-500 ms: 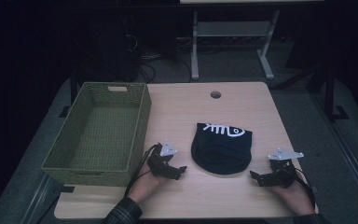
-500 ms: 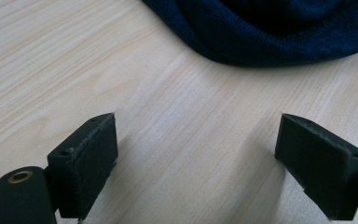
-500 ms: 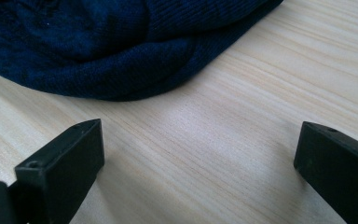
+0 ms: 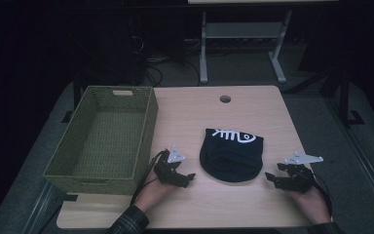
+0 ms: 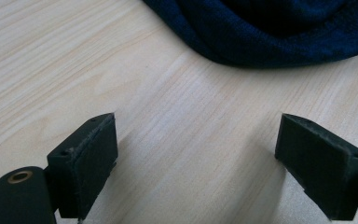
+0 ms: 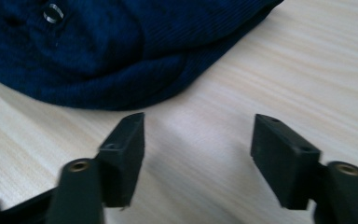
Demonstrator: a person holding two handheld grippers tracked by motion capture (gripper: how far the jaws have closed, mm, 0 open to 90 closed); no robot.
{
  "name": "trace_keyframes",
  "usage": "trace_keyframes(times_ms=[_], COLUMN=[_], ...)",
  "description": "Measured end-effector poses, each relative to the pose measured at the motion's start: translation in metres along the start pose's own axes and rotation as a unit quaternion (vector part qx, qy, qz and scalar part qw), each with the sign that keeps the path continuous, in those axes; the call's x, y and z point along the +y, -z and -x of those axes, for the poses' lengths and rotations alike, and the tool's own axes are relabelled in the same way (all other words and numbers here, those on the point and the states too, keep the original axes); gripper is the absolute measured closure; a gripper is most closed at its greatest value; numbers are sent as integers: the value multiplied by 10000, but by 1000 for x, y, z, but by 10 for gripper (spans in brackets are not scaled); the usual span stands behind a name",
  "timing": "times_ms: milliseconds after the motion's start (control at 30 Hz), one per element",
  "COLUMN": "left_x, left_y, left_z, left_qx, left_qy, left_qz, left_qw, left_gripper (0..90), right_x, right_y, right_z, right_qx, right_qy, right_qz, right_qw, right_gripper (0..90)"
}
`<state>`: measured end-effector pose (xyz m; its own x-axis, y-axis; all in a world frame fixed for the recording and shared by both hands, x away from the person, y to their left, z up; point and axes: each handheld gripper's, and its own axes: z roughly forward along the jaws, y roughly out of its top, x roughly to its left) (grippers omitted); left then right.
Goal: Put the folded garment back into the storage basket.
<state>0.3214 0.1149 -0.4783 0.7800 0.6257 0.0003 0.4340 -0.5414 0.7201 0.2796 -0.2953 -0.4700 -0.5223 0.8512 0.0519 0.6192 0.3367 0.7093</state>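
Item: dark knitted cap [image 4: 232,157], white fish-skeleton print on its far side, lying flat on the wooden table [image 4: 233,112], near the front edge and between the two tools. It touches neither.

Left gripper [image 4: 184,178]: jaws spread wide, nothing between them but bare tabletop. In the left gripper view the cap's rolled hem [image 5: 270,51] lies just ahead of the pads [image 5: 91,154], apart from them.

Right gripper [image 4: 271,178]: likewise wide open and empty. Its own view puts the hem [image 6: 135,88] just beyond the left pad [image 6: 126,149] — near, not touching.

Change noted: set against the picture half a second back, we find almost none. Both tools sit in the same places flanking the cap, and the cap has not shifted. We judge the work to be at its outset — a pause before the close-in, with no grasp yet made.

Woven basket [image 4: 102,139]: olive green, empty, at the table's left side, its right wall just beside the left hand.

Room for moving: open wood lies beyond the cap up to the cable hole [image 4: 225,99]. The left tool has little slack toward the basket wall; the right hand [image 4: 311,197] sits close to the table's right and front edges. Any lift toward the basket must clear its rim.
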Motion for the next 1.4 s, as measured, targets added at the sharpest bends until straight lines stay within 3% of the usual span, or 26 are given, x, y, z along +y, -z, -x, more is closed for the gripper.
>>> trace_keyframes(times_ms=[233, 367, 767, 1400], left_x=[0, 0, 0, 0], left_y=[0, 0, 0, 0], left_z=[0, 0, 0, 0], left_qx=[-1, -1, 0, -16], left_qy=[-22, -23, -22, 4], left_qz=[-21, -21, -19, 18], left_qw=[10000, 10000, 10000, 10000], left_gripper=[119, 119, 119, 119], right_x=[12, 23, 55, 92], right_y=[5, 4, -4, -27], right_z=[6, 7, 20, 43], right_qx=[-14, -8, 371, 470], right_qy=[-14, 100, 25, -96], right_qz=[92, 157, 146, 299], right_qw=[10000, 9998, 9992, 9984], right_gripper=[756, 896, 898, 900])
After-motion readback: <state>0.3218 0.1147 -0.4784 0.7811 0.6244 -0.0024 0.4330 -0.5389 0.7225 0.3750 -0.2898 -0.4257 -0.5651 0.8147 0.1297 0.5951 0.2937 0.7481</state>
